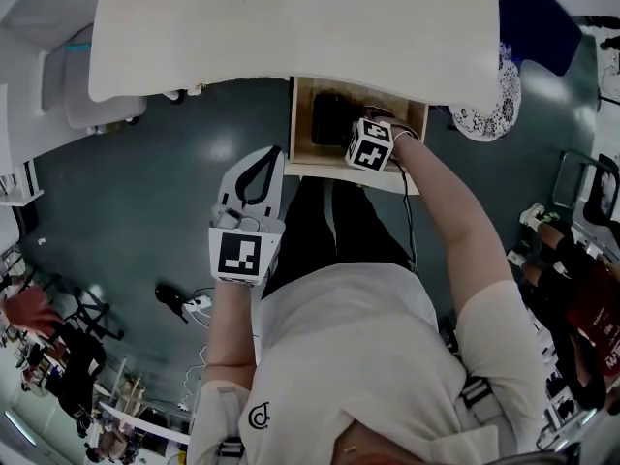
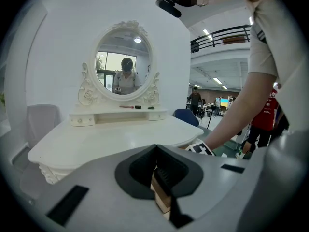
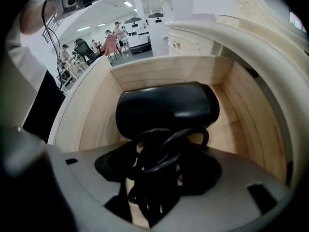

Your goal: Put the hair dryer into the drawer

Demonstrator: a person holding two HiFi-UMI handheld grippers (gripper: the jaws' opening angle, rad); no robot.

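The black hair dryer (image 1: 331, 119) lies inside the open wooden drawer (image 1: 300, 114) under the white dressing table (image 1: 291, 27). My right gripper (image 1: 356, 126) reaches steeply down into the drawer. In the right gripper view the dryer's body (image 3: 166, 108) rests on the drawer floor, close to the wooden side wall (image 3: 96, 115). Its coiled black cord (image 3: 159, 168) and handle fill the gap of my right gripper (image 3: 161, 151), whose jaws stand wide around them. My left gripper (image 1: 274, 153) hangs over the floor left of the drawer, tips together and empty. It (image 2: 155, 148) faces the table.
An oval mirror (image 2: 124, 64) stands at the back of the tabletop (image 2: 111, 139). A pale chair (image 1: 68, 76) is at the table's left, a blue chair (image 1: 533, 17) at its right. A power strip (image 1: 194, 303) lies on the dark floor. People stand in the background.
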